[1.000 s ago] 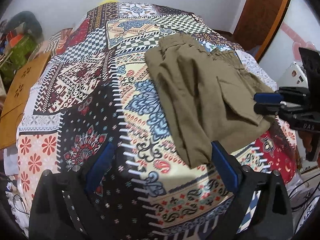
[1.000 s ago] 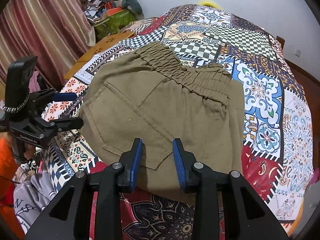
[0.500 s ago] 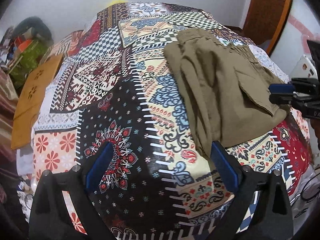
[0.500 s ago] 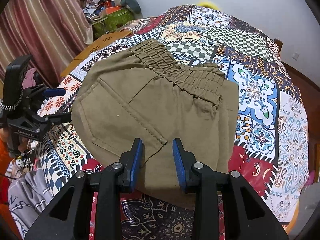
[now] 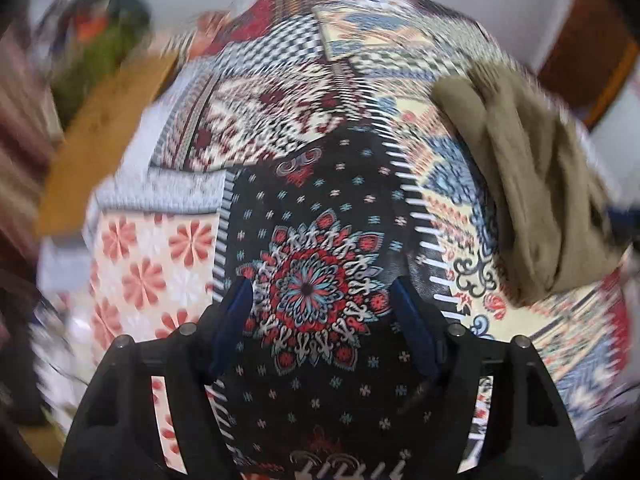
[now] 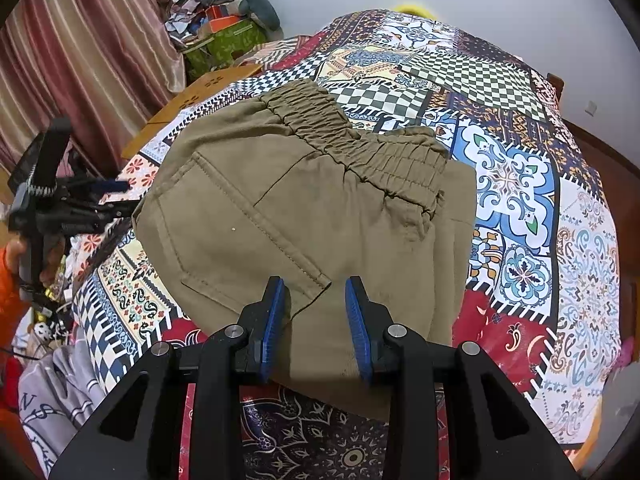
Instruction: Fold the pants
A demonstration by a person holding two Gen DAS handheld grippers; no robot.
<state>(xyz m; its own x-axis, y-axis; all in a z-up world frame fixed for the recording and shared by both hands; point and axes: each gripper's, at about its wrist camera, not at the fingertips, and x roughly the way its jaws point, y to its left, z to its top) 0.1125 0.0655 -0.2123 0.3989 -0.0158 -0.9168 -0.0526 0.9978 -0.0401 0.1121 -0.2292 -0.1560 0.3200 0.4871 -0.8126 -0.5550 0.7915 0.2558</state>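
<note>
Two close downward wrist views sharing pants [image 5: 536, 184] and bedspread [image 6: 516, 184].

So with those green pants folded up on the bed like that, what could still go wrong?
The pants look bundled, not flat: the waistband is bunched, so another fold may trap creases. Both grippers are open and hold nothing; the right gripper hovers over the pocket and might pinch only one layer. The left gripper points at the bare bedspread, away from the pants, and its view is blurred, so it may be slow to help.
</note>
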